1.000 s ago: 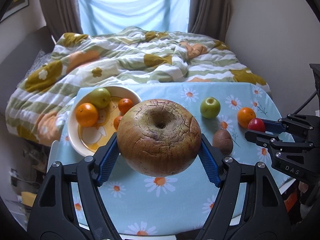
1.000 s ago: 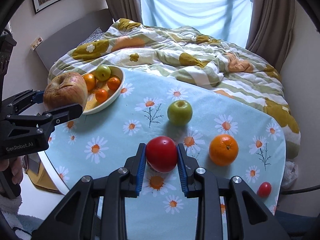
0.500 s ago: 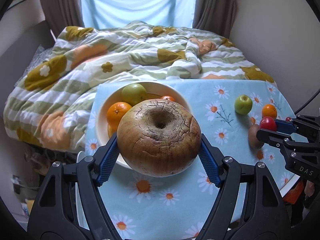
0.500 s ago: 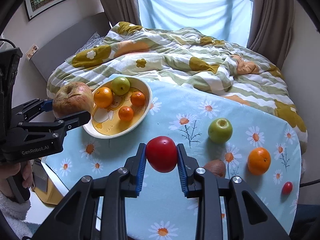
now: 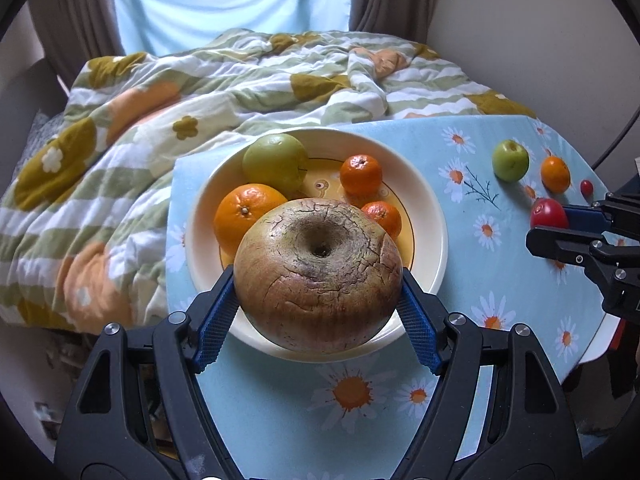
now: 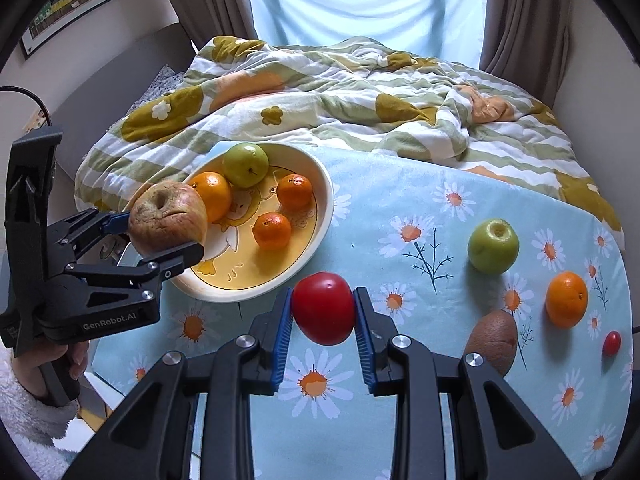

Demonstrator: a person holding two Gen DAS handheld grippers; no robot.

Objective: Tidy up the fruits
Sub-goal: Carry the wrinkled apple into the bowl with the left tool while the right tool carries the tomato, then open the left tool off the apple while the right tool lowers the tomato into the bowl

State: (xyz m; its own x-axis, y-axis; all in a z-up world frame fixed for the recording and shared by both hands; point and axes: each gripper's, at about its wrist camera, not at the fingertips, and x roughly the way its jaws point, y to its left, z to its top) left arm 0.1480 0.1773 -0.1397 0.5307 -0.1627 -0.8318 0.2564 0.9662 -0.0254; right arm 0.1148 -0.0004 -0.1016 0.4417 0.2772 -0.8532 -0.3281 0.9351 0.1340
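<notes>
Both hands are carrying fruit toward the plate (image 6: 320, 216), the cream dish with a yellow centre that serves as the landmark here. The left gripper (image 5: 318, 300) has its fingers (image 5: 216, 316) clamped on either side of a large wrinkled apple (image 5: 318, 272), held in the air above the plate's near rim. The right gripper (image 6: 323, 320) is closed tight on a red tomato (image 6: 323, 307), hanging just off the plate's near edge over the daisy-print surface (image 6: 400, 184). On the plate lie a green apple (image 6: 245, 164) and three oranges (image 6: 272, 230). Well to the right of the plate, loose on the surface, sit another green apple (image 6: 493, 245), an orange (image 6: 566, 299), a kiwi (image 6: 493, 336) and a small cherry tomato (image 6: 611, 342). The step in hand looks like delivery. Next, I judge, the big apple wants lowering into the bare near part of the plate before the fingers part, since dropped onto the oranges it could roll; the tomato would go into whatever gap is left.
</notes>
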